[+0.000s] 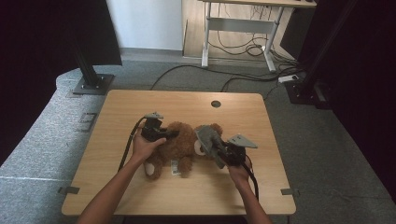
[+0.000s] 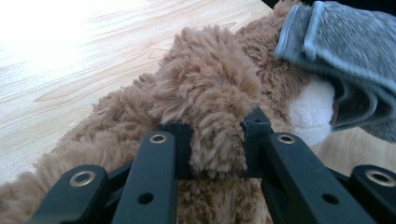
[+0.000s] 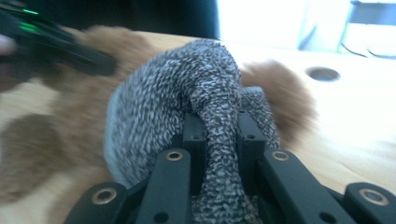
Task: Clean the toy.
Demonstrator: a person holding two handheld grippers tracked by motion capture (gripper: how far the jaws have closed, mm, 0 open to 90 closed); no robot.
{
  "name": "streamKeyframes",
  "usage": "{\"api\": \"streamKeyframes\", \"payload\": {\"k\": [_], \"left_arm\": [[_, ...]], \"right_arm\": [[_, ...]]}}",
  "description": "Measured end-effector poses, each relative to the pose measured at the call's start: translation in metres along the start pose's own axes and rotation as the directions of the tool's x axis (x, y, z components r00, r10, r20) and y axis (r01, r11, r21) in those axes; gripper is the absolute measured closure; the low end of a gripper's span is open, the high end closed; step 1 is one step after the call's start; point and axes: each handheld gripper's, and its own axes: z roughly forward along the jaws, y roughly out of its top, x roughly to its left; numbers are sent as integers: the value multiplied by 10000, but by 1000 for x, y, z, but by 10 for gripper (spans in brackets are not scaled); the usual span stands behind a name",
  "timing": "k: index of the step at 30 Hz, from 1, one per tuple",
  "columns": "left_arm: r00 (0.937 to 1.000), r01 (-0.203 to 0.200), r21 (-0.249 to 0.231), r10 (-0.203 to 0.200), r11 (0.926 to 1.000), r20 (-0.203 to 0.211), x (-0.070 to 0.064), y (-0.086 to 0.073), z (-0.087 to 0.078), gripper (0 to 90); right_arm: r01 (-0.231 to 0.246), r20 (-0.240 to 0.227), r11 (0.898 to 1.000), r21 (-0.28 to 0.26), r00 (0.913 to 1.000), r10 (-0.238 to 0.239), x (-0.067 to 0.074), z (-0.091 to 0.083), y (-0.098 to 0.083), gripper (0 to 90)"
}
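A brown teddy bear (image 1: 177, 147) lies on the wooden table (image 1: 140, 107), its head toward the right. My left gripper (image 1: 172, 134) comes in from the left and is shut on one furry arm of the teddy bear (image 2: 212, 112). A grey knitted cloth (image 1: 209, 142) lies over the bear's head and face. My right gripper (image 1: 223, 150) is shut on a bunched fold of that grey cloth (image 3: 219, 126). In the left gripper view the grey cloth (image 2: 345, 56) hangs above the bear's white muzzle (image 2: 310, 112).
A round cable hole (image 1: 215, 103) sits near the table's far edge. Black stand bases (image 1: 91, 84) rest on the grey floor at both far corners. A white-legged desk (image 1: 238, 28) with loose cables stands behind.
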Motion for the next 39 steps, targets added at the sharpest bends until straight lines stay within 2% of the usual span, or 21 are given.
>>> {"api": "streamKeyframes", "payload": {"k": [1,3,4,6,11,15,20,23,29,35,39], "left_arm": [[10000,12,-18,-12,10000,13,0,0,0,715],[10000,9,-23,-8,10000,26,0,-1,-1,715],[10000,-17,-27,17,10000,18,0,-1,-1,715],[9999,-105,-62,105,9999,-21,-2,-1,-2,715],[9990,-440,-168,441,9989,87,-10,-4,-7,716],[9974,-665,-313,673,9973,251,-19,-15,-15,716],[9970,-667,-562,687,9962,345,-26,-29,-21,717],[9971,-689,-685,709,9953,285,-29,-34,-23,718],[9965,-786,-838,808,9934,230,-36,-47,-27,719],[9960,-885,-921,895,9918,70,-42,-57,-29,722],[9962,-865,-976,871,9915,16,-43,-60,-28,725]], "right_arm": [[-201,304,9997,126,9993,197,-11,-4,-6,782],[-284,443,9994,182,9986,275,-16,-5,-9,782],[-544,610,9983,227,9967,530,-24,-8,-15,782],[-772,658,9969,154,9949,760,-30,-13,-19,782],[-969,688,9945,-394,9927,995,-37,-28,-16,781],[-1035,738,9918,-753,9913,1090,-42,-39,-9,781],[-1092,753,9890,-998,9903,1169,-44,-45,-2,780],[-1082,643,9880,-1103,9912,1158,-41,-44,5,780],[-738,249,9878,-1374,9966,779,-23,-40,23,779],[-642,100,9847,-1618,9977,667,-13,-38,32,779],[-833,-458,9801,-1803,9960,762,-3,-36,40,780]]}}
